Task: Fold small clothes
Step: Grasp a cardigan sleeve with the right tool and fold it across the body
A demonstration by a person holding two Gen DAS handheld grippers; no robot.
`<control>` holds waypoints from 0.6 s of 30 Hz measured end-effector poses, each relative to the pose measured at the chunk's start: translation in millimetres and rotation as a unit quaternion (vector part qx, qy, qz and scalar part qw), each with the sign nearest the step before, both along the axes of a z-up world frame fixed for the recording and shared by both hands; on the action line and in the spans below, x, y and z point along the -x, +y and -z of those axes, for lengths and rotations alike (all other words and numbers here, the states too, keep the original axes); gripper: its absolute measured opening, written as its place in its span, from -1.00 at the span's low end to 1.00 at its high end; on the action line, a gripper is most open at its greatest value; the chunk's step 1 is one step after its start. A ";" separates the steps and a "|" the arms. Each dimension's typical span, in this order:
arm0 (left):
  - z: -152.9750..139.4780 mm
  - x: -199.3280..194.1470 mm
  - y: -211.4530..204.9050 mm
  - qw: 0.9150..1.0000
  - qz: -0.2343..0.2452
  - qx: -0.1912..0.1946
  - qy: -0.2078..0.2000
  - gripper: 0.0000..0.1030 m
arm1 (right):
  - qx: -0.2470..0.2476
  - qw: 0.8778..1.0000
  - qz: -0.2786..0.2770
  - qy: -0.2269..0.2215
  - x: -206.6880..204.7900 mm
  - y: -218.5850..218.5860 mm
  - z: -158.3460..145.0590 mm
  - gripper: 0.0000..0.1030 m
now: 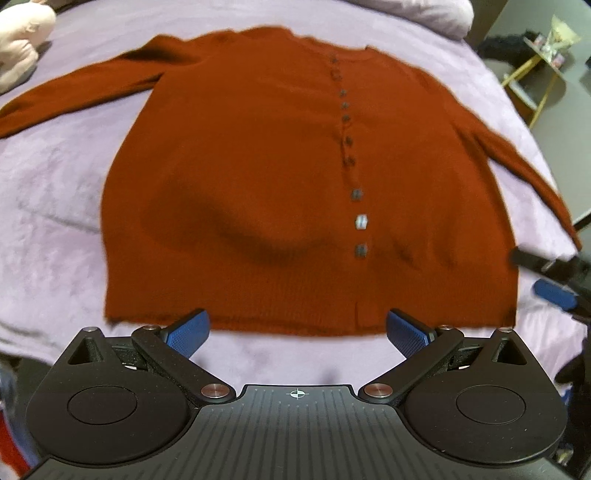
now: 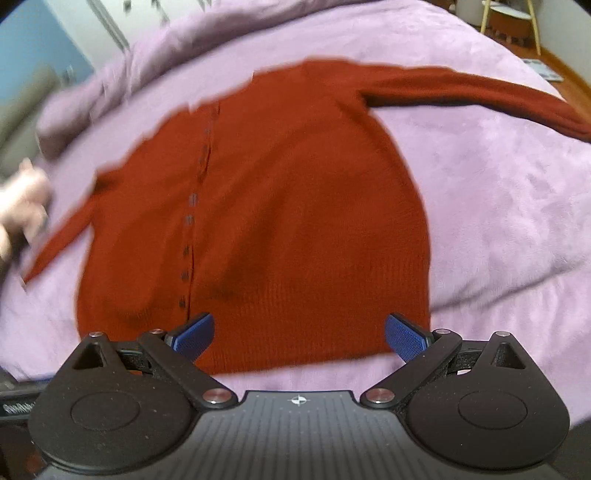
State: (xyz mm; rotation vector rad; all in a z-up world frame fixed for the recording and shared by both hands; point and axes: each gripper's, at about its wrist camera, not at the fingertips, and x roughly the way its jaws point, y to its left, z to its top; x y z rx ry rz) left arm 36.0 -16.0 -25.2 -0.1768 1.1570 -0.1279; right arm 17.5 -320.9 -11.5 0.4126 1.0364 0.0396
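A rust-red buttoned cardigan (image 1: 258, 177) lies flat on a lilac blanket (image 1: 55, 206), front up, both sleeves spread out sideways, hem toward me. It also shows in the right wrist view (image 2: 295, 221). My left gripper (image 1: 297, 330) is open and empty, hovering just before the hem. My right gripper (image 2: 299, 334) is open and empty over the hem's right part. The right gripper's blue finger (image 1: 554, 293) shows at the left wrist view's right edge, beside the cardigan's lower right corner.
The blanket (image 2: 498, 206) covers a bed. A pink soft toy (image 1: 20, 44) lies at the far left. A pillow (image 1: 424, 14) lies at the head end. A yellow-legged shelf (image 1: 535, 70) stands on the floor past the bed's right edge.
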 end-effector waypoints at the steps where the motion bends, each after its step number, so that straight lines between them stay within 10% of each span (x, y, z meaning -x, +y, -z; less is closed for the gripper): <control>1: -0.7 -4.3 -0.5 1.000 -0.003 0.004 -0.009 1.00 | -0.012 0.999 0.015 -0.031 -0.9 -14.2 -1.6 0.92; 6: -2.5 -28.0 -7.0 0.998 -0.006 0.022 -0.060 1.00 | 0.053 0.965 0.140 -0.215 -10.3 -105.1 -7.9 0.92; 11: -0.7 -55.1 -26.3 0.998 0.003 -0.007 -0.058 1.00 | 0.016 0.929 0.317 -0.190 -37.8 -220.4 17.8 0.88; 18: 2.8 -76.7 -45.6 0.997 0.024 -0.022 -0.070 1.00 | -0.143 0.849 0.488 -0.142 -45.2 -316.5 85.6 0.04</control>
